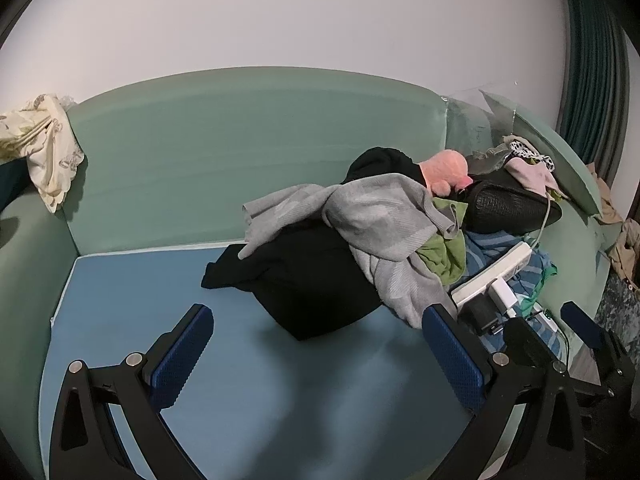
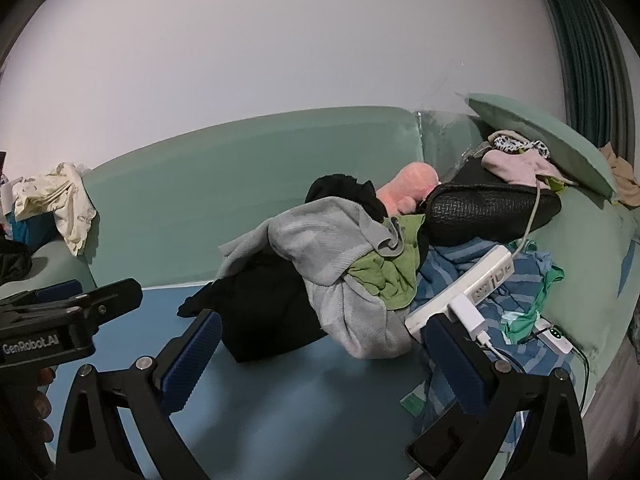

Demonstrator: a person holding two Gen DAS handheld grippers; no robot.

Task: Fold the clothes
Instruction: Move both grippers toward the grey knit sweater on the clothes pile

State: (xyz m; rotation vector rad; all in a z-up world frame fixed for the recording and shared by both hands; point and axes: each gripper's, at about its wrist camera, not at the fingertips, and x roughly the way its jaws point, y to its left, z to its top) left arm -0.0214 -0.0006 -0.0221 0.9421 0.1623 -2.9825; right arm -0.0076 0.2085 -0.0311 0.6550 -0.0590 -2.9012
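Blue-padded, the left gripper (image 1: 318, 356) and the right gripper (image 2: 322, 364) hover spread wide and empty above the blue mat (image 1: 120, 300) on the green sofa (image 1: 240, 140). Just beyond lies the black garment (image 1: 312, 280), with the grey knitted sweater (image 1: 380, 216) draped over it, heading a tangled pile. To the right, a white power strip (image 2: 460, 292) with plugged chargers rests on the striped blue cloth (image 2: 472, 264). Pulling at the pile could likely drag that strip and its cables along.
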